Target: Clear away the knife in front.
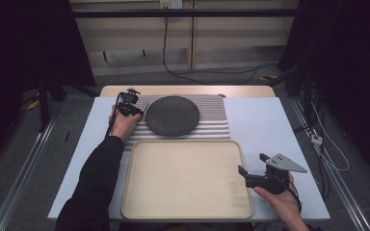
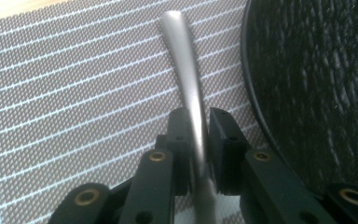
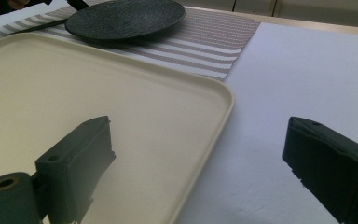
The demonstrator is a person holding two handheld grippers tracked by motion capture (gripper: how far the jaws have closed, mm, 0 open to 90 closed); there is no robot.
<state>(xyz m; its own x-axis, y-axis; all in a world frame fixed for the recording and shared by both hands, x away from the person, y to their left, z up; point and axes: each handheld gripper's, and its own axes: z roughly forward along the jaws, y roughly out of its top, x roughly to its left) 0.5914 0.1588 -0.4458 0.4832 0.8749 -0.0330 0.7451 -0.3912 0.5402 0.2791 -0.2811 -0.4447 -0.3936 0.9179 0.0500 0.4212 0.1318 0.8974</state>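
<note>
A slim metal utensil handle (image 2: 182, 60) lies on the striped placemat (image 2: 74, 93), just left of a dark round plate (image 2: 317, 84). My left gripper (image 2: 199, 116) is shut on that handle, a pad pressing each side; the utensil's working end is hidden beneath the jaws. From above, the left gripper (image 1: 134, 108) sits at the plate's (image 1: 172, 115) left edge. My right gripper (image 1: 253, 162) hovers open over the right rim of the cream tray (image 1: 183, 183), nothing between its jaws. In the right gripper view, the right gripper (image 3: 200, 140) straddles the tray's rim (image 3: 223, 112).
The placemat (image 1: 212, 125) lies at the table's far middle, the plate (image 3: 126, 17) on it. The tray takes the near middle. White table surface (image 1: 260, 120) stretches to the right. Cables run over the floor beyond the table.
</note>
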